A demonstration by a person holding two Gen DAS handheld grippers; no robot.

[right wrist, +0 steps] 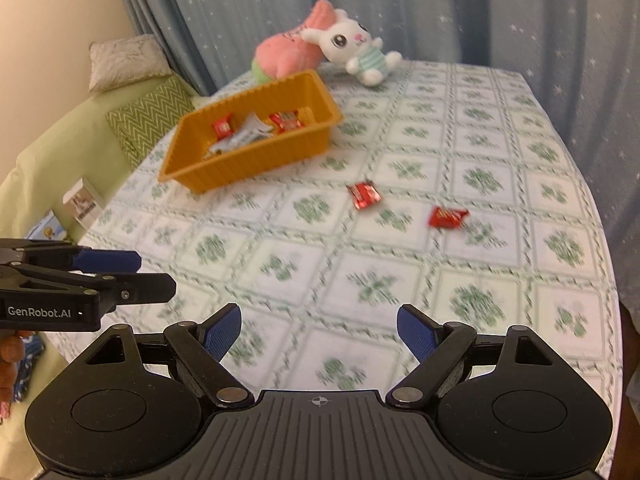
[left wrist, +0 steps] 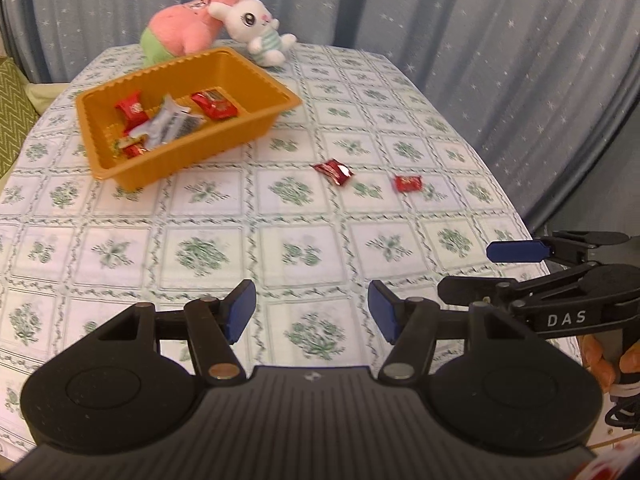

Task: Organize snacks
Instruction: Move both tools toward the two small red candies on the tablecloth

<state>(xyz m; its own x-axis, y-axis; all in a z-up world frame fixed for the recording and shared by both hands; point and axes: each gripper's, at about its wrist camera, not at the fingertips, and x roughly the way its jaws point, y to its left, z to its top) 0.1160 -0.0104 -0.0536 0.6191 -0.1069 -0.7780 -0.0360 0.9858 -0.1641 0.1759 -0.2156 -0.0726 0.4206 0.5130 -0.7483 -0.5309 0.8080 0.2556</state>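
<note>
An orange tray (left wrist: 256, 80) (right wrist: 320, 92) stands at the far left of the table and holds several red and silver snack packets (left wrist: 176, 120) (right wrist: 248, 130). Two red snack packets lie loose on the cloth: one nearer the tray (left wrist: 333, 171) (right wrist: 363, 195), one further right (left wrist: 408, 183) (right wrist: 447, 217). My left gripper (left wrist: 312, 314) hovers open over the near cloth, nothing between its blue pads. My right gripper (right wrist: 319, 334) is open too and empty, beside the left one. Each gripper shows at the edge of the other's view, the right gripper (left wrist: 480, 272) and the left gripper (right wrist: 156, 276).
A pink plush (left wrist: 188, 28) (right wrist: 288, 52) and a white bunny plush (left wrist: 256, 28) (right wrist: 356, 48) lie behind the tray. Blue starred curtains hang behind and to the right. A green sofa with cushions (right wrist: 148, 116) sits left of the table.
</note>
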